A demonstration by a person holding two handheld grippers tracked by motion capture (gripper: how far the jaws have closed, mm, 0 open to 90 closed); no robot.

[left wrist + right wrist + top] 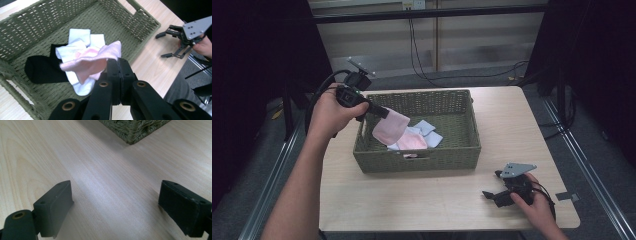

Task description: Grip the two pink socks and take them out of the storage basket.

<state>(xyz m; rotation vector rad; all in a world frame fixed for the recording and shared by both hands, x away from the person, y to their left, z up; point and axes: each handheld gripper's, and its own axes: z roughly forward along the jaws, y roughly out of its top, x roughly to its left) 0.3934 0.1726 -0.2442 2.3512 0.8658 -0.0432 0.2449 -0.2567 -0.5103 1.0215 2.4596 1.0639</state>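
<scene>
A: High view? 
B: Left gripper (379,111) clamps a pink sock (391,127) above the basket (417,161), long axis slanting down into it.

A: Left gripper view? 
B: Sock's pinched end hidden between the jaws.

A: Right gripper view? 
B: Right gripper (115,207) wide, empty, near the basket's corner, on the surface (100,182).

Pink sock (92,58), white socks (78,37), black sock (40,70), olive-green woven basket (417,161), pale wood-grain table (412,200)

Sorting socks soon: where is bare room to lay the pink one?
Bare tabletop runs between the basket and the near edge, left of the right tool. Inside the basket, socks crowd the floor.
</scene>
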